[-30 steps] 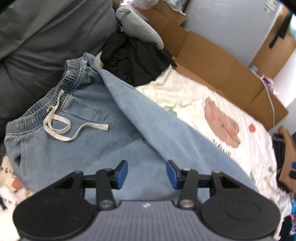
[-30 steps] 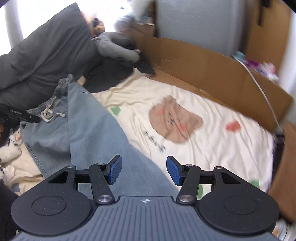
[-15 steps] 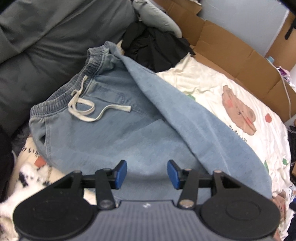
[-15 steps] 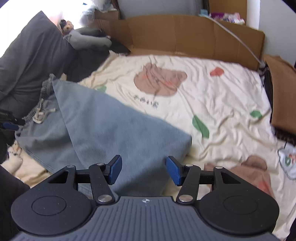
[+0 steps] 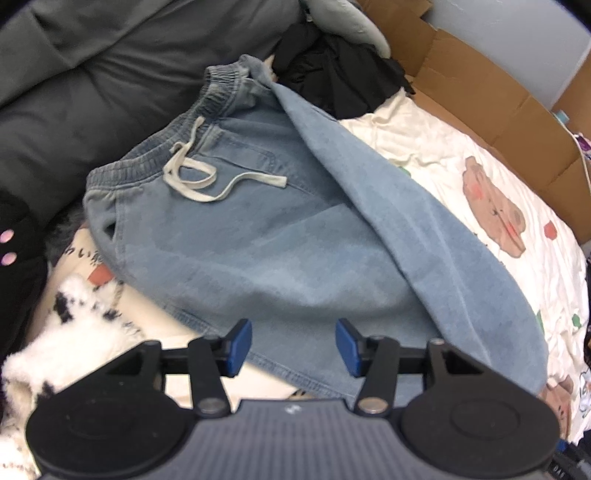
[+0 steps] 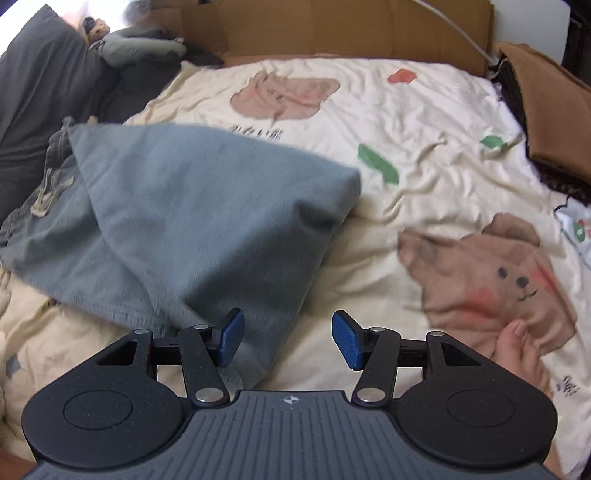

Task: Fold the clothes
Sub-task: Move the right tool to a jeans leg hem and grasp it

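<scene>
- The blue pants [image 5: 280, 251] lie on the bed, right in front of the left claw [image 5: 293, 347] and ahead and to the left of the right claw [image 6: 284, 339].
- One part of the pants is laid over the rest, with its long edge running slantwise away from the left claw. I think that is a fold, made so the pants get narrower and neater. Whether more folds are wanted, I cannot tell.
- The stretchy top of the pants is at the far end from the left claw, and the white string [image 5: 207, 181] lies loose on the cloth there.
- The left claw is wide open and holds nothing. The hem of the pants is just under and between its blue tips (close, but not pinched).
- The right claw is wide open too and holds nothing. A corner of the pants sits by its left tip; the right tip is over bare sheet.
- The bed has a cream sheet [image 6: 424, 177] with brown bears and little green and red shapes. It is soft and wrinkled, so cloth may not lie quite flat.
- Past the pants, far from the left claw, are a pile of black clothes [image 5: 332, 74] and a big grey blanket [image 5: 92, 74].
- Brown cardboard [image 6: 332, 33] stands along the far side of the bed.
- A person's bare foot [image 6: 517, 354] rests on the sheet, just right of the right claw.
</scene>
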Demonstrator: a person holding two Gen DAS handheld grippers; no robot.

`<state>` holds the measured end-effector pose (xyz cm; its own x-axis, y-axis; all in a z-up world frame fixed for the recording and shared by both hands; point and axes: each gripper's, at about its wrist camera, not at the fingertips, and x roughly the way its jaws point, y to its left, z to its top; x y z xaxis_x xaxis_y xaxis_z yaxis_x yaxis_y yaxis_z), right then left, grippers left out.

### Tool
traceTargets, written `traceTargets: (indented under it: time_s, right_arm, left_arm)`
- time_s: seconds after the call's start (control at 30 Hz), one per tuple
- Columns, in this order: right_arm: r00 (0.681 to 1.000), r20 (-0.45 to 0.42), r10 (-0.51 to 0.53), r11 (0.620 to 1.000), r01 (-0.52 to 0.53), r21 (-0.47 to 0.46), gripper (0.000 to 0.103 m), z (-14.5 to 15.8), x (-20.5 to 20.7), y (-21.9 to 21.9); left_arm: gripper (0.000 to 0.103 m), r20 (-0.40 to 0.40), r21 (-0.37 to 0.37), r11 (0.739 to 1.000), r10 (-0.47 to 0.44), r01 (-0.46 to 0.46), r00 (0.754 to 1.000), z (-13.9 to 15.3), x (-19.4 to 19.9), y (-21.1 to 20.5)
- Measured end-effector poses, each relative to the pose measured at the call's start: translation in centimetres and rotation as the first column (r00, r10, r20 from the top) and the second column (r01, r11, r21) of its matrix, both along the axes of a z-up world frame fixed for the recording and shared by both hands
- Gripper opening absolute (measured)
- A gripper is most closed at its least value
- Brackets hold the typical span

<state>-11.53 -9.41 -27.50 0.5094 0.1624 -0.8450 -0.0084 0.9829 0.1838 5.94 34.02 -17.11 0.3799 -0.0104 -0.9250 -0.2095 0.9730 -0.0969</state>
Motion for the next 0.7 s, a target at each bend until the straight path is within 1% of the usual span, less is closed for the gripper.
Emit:
traceTargets:
  time_s: [0.1,0.27,0.4,0.5,0.6,0.63,0.67,0.7]
  right_arm:
    - [0.999,-0.003,0.046,0.999,-0.046,0.020,0.055,-1.1,-0.5,1.0]
    - [0.996,-0.021,0.082,0.996,-0.081,0.038,0.055,-2.6,-0.7,2.0]
    - [0.994,-0.052,0.099,0.995,-0.098,0.025,0.055,-2.9,-1.8,2.4]
    - [0.988,-0.070,0.141,0.990,-0.142,-0.004,0.055,-3.4,-2.2,3.0]
    - [0.986,-0.071,0.151,0.988,-0.153,-0.024,0.055,-4.2,-1.8,3.3]
    - [0.987,-0.076,0.141,0.990,-0.142,-0.010,0.055,-4.4,-1.4,3.2]
    - [0.988,-0.084,0.126,0.992,-0.126,0.009,0.043,-4.6,-0.9,3.0]
    - [0.989,-0.093,0.112,0.994,-0.110,0.028,0.028,-4.8,-0.5,2.8]
  left_arm:
    - [0.054,-0.020,0.013,1.000,0.004,-0.003,1.000,-0.4,-0.2,0.1]
    - [0.054,-0.054,0.036,0.999,0.011,-0.009,0.998,-1.1,-0.7,0.3]
    - [0.054,-0.066,0.045,0.999,0.005,-0.002,0.998,-1.5,-0.6,-0.1]
    - [0.055,-0.054,0.051,0.998,-0.019,0.021,0.998,-1.4,-0.5,-0.7]
    - [0.055,-0.059,0.051,0.998,-0.027,0.030,0.998,-1.5,-0.6,-1.2]
    - [0.055,-0.063,0.052,0.998,-0.026,0.029,0.998,-1.5,-0.7,-1.3]
    - [0.055,-0.067,0.052,0.998,-0.025,0.028,0.997,-1.5,-0.8,-1.4]
    - [0.055,-0.071,0.052,0.998,-0.023,0.027,0.997,-1.5,-0.8,-1.5]
